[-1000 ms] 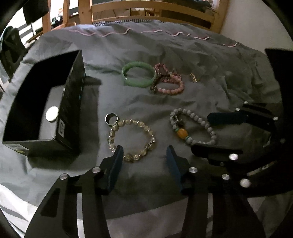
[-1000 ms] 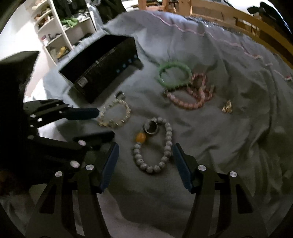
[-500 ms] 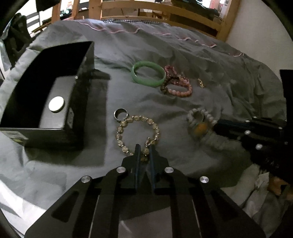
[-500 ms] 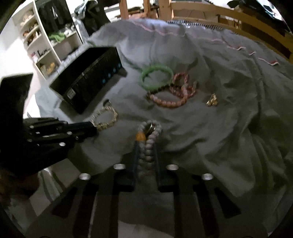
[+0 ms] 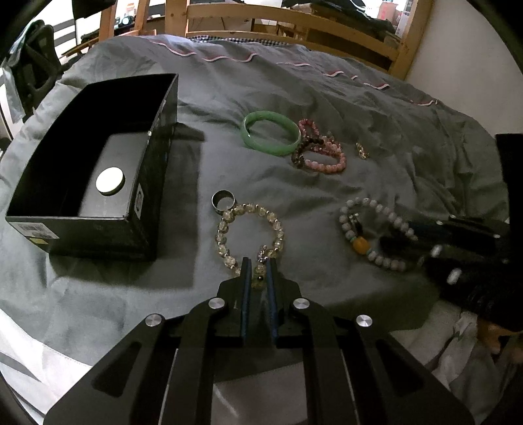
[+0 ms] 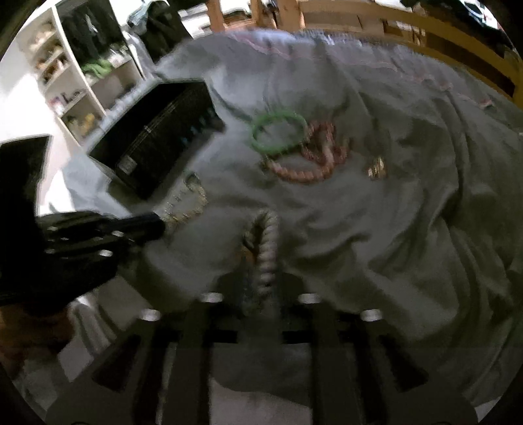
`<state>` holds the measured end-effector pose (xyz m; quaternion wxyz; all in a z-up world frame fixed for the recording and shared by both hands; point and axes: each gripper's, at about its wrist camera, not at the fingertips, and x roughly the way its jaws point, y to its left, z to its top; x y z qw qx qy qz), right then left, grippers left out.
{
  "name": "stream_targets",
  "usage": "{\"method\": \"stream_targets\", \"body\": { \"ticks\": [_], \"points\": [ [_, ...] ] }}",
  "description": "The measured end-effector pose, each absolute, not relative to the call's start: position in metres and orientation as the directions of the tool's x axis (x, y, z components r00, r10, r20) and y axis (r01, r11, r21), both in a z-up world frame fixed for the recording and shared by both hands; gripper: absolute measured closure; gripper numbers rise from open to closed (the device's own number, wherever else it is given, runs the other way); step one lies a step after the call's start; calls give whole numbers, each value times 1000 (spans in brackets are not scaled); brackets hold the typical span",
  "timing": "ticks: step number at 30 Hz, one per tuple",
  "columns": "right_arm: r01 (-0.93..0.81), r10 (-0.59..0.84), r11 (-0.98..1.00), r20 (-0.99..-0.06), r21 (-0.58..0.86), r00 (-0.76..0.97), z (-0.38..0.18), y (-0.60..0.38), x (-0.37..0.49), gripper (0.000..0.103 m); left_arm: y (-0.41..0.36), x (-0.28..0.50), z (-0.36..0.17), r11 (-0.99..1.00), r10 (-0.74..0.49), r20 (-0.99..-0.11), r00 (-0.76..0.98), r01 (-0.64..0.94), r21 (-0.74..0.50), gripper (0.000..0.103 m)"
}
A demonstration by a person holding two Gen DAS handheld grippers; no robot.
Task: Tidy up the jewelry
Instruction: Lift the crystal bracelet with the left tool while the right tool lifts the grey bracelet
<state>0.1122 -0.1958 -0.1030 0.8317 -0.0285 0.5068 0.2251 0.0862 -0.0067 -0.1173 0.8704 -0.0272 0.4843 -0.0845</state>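
Observation:
My left gripper (image 5: pixel 258 266) is shut on the near edge of the clear-bead bracelet (image 5: pixel 250 233), which lies on the grey bedspread beside a silver ring (image 5: pixel 223 200). My right gripper (image 6: pixel 261 264) is shut on the white-bead bracelet (image 6: pixel 266 242), which has an amber bead; in the left wrist view the bracelet (image 5: pixel 369 235) lies at the right with the right gripper (image 5: pixel 402 235) over it. The open black box (image 5: pixel 88 183) stands at the left. A green bangle (image 5: pixel 270 137), pink bead bracelets (image 5: pixel 322 150) and a small gold piece (image 5: pixel 362 151) lie further back.
A round white disc (image 5: pixel 110 180) lies inside the box. A wooden bed frame (image 5: pixel 294 19) runs along the far side. White shelves (image 6: pixel 65 81) stand at the left in the blurred right wrist view.
Both grippers went from open to shut, the left on the clear-bead bracelet, the right on the white-bead bracelet. The right wrist view is now blurred by motion.

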Motion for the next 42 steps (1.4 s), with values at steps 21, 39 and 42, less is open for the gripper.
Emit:
{"method": "stream_targets", "body": {
  "ticks": [21,39,42],
  "points": [
    [-346,374,911,-799,223,471,-94,-214,111,91,-8,82,-114,981,-193,-826,530,130,-146,94],
    [-356,456,889,-637,289,621,-48,-233,96,99,-3,76,-106,977,-213,-803,557,123,-174,94],
    [-334,456,888,-698,315,553,-60,-233,106,97,-5,77,-109,976,-216,-810,544,128,-174,94]
  ]
}}
